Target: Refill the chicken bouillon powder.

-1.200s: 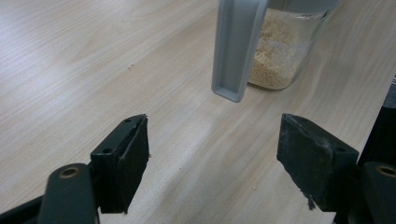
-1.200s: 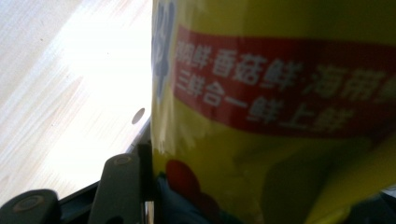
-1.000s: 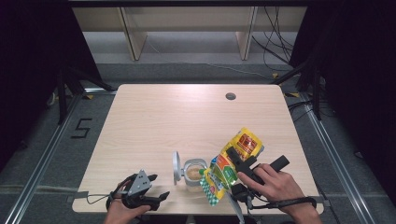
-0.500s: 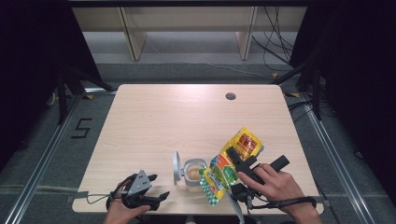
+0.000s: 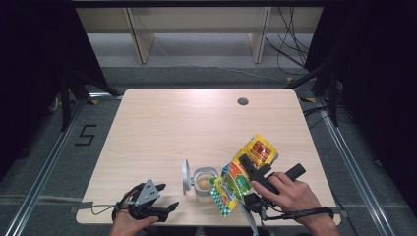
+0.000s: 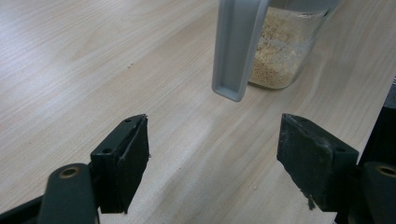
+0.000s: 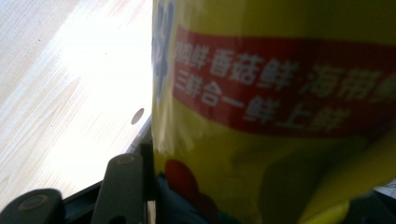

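Open jar (image 5: 203, 181) of beige granules; yellow pouch (image 5: 244, 171) tilted above, clamped by right gripper (image 5: 253, 173); left gripper (image 5: 164, 209) released, resting low.

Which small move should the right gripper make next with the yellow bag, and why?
Probably tip it a little further. The right gripper holds the yellow printed plastic bag tilted over the clear jar of beige granules, whose grey lid stands open. The left gripper rests open nearby.
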A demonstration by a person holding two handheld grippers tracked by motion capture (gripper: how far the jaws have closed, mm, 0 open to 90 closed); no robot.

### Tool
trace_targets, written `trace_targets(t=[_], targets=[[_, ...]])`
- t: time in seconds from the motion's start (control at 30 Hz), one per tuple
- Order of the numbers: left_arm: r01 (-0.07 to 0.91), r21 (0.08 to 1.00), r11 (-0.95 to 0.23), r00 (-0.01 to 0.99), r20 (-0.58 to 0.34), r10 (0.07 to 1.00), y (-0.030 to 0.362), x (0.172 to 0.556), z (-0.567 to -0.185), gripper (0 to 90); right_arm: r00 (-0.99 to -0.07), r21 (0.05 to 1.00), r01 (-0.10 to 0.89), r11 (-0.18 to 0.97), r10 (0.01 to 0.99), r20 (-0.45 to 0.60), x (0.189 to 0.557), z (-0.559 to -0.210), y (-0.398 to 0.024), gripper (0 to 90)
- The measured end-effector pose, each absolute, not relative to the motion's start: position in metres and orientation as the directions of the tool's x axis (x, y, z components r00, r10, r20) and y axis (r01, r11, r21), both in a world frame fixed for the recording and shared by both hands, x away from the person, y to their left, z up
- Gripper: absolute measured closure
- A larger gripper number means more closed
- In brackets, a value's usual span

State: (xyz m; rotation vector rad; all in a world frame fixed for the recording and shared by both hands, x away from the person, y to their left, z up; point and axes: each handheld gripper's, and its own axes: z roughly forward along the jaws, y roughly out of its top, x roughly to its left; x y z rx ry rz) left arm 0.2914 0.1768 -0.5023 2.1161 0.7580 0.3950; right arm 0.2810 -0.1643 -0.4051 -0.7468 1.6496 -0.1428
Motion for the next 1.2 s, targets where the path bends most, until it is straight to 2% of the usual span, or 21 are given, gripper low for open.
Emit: trace_targets(t=[1.2], targets=[[0.375,0.797,-0.473,0.768,0.019,0.640,0.1771,0.2913,-0.5019,25.1,-0.035,-0.486,-0.385,0.785,-0.538,-0.842,0.2806,-0.4052,-0.1658,51.4]])
